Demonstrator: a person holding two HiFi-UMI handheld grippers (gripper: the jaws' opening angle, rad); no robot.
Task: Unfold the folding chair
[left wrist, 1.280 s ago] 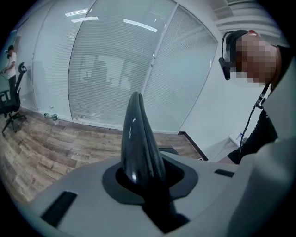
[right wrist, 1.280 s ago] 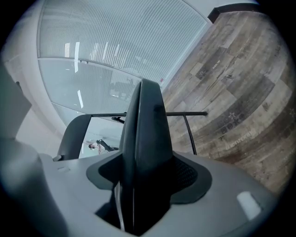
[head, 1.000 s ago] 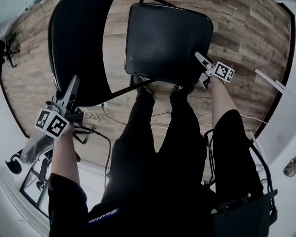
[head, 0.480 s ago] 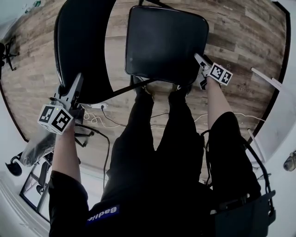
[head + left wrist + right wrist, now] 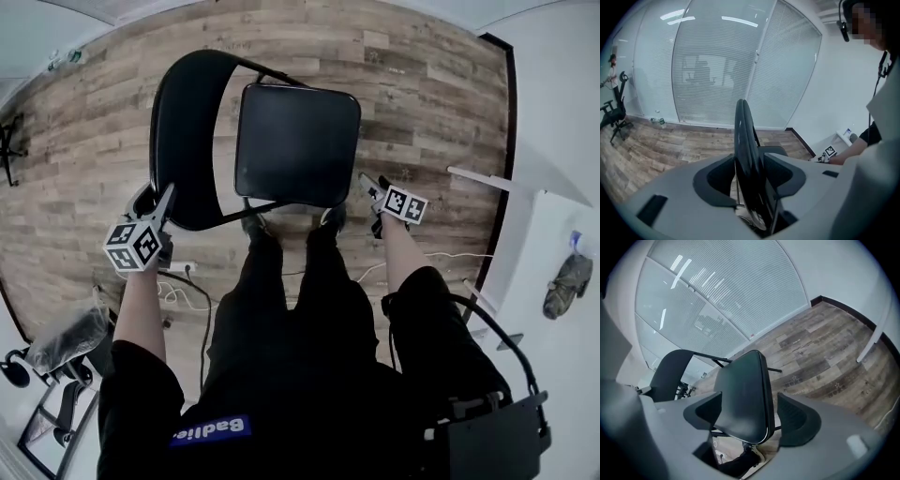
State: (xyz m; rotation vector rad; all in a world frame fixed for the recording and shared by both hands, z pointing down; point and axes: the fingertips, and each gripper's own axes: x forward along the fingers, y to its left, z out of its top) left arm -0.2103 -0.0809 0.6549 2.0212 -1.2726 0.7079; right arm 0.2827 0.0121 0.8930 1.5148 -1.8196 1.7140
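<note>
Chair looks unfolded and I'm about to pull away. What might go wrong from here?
The left gripper is opening its jaws, but the backrest edge sits between them. Withdrawing sideways may snag it and tip the folding chair. Floor cables lie by your feet, a trip hazard when stepping back.

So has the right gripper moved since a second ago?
Yes. The right gripper was at the near right corner of the seat; now it is clear of it, pulled back toward the person.

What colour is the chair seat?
The seat is plain black, with no pattern. It shows best in the head view.
</note>
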